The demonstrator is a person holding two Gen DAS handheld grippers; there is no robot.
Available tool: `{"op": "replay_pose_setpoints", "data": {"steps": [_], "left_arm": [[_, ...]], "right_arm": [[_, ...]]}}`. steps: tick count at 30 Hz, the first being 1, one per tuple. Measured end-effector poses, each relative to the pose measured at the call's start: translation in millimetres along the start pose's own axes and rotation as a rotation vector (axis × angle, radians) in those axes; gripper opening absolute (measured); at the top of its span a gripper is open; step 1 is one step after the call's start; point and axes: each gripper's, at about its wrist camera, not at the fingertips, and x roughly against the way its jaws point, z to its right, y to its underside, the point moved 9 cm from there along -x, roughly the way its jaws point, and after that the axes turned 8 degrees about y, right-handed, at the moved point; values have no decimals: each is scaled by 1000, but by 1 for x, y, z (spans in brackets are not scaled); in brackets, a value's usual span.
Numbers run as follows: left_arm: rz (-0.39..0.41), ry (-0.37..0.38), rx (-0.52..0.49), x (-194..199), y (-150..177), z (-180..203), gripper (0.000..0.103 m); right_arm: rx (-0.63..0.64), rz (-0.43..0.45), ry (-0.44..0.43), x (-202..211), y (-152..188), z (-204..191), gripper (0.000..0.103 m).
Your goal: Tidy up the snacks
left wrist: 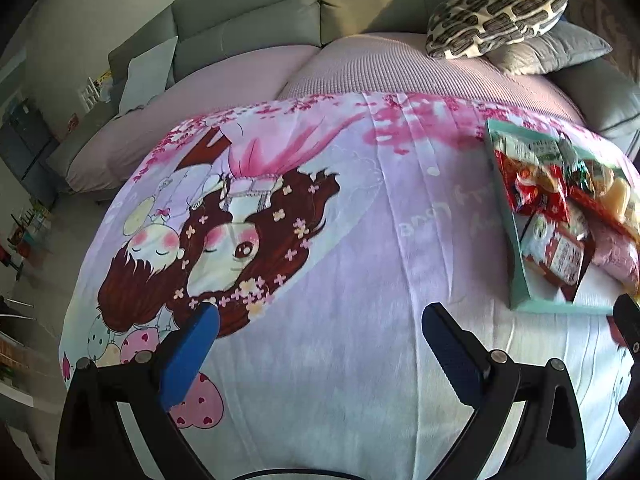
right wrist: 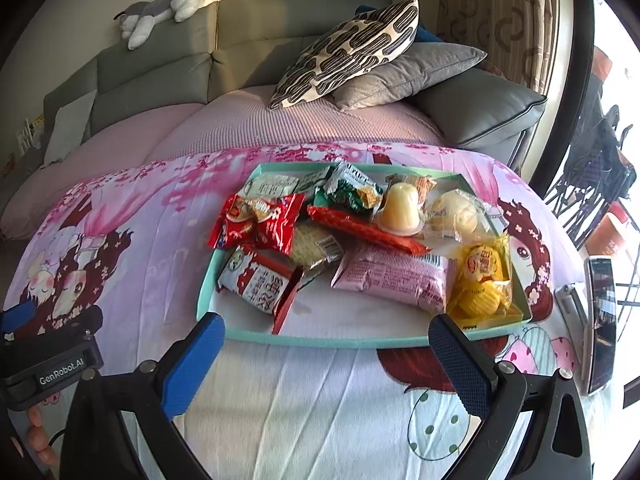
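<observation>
A teal tray [right wrist: 312, 338] rests on the pink cartoon blanket [right wrist: 132, 216] and holds several snacks: red packets [right wrist: 260, 220], a green packet [right wrist: 352, 192], a long red stick pack [right wrist: 360, 230], a pink pack [right wrist: 396, 276], a yellow pack [right wrist: 482, 284], a jelly cup [right wrist: 402, 208] and a wrapped bun [right wrist: 456, 212]. My right gripper [right wrist: 324, 334] hovers open at the tray's near rim, holding nothing. In the left wrist view the tray [left wrist: 516, 240] lies at the right edge. My left gripper [left wrist: 320, 328] is open over bare blanket [left wrist: 360, 220], well left of it.
A grey sofa [right wrist: 160, 64] with patterned [right wrist: 348, 52] and grey [right wrist: 408, 68] cushions runs behind the blanket, a plush toy [right wrist: 164, 8] on its back. A phone [right wrist: 600, 320] lies at the blanket's right edge. The left gripper's body [right wrist: 48, 356] shows at lower left, fingers of a hand [right wrist: 40, 436] below it.
</observation>
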Motion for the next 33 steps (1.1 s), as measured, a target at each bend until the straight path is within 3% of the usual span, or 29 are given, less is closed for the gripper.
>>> {"op": "replay_pose_setpoints", "data": {"steps": [7,17,33], "left_arm": [[-14,16,-2,-7,5,0,101],[24,38,19,-18,-3,-9,101],[53,72,7,-29,-10,0,101]], "right_arm": [[9,-55,9,-14,14,-2,103],[-12,-104,19,-33,22,1,103],[24,-112,0,-42,23,-9,103]]}}
